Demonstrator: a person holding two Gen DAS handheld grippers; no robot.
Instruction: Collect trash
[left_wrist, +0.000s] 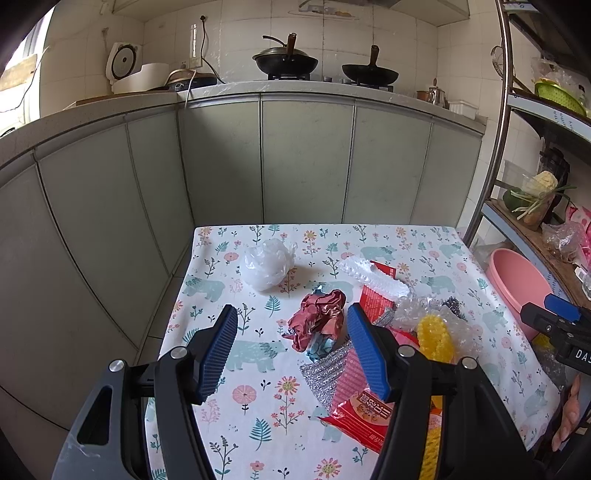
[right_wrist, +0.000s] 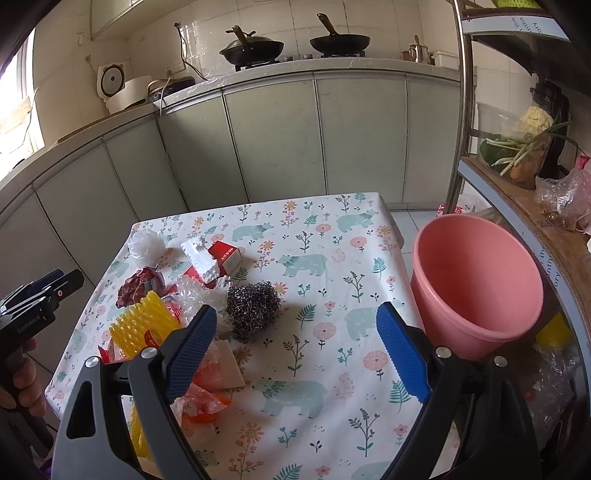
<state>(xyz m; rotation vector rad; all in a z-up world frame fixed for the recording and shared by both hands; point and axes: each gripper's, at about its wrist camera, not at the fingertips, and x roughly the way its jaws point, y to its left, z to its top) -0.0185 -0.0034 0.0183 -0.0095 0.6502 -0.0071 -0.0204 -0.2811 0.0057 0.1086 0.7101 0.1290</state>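
Note:
Trash lies on a small table with a floral cloth (left_wrist: 258, 406) (right_wrist: 332, 406). My left gripper (left_wrist: 291, 321) is open; a crumpled red foil wrapper (left_wrist: 319, 319) (right_wrist: 136, 286) lies between its fingertips. Nearby are a white plastic bag ball (left_wrist: 267, 264) (right_wrist: 146, 242), a white foam strip (left_wrist: 373, 278) (right_wrist: 201, 260), a red box (right_wrist: 225, 254), yellow foam netting (left_wrist: 436, 336) (right_wrist: 138, 323), bubble wrap (left_wrist: 413, 314), a red snack packet (left_wrist: 364, 413) and a steel scourer (right_wrist: 253, 308). My right gripper (right_wrist: 295, 321) is open and empty, just right of the scourer.
A pink bucket (right_wrist: 476, 280) (left_wrist: 517, 284) stands off the table's right side, beside a metal shelf rack (right_wrist: 524, 206) holding vegetables and bags. Grey kitchen cabinets (left_wrist: 295, 158) with woks on the counter run behind the table.

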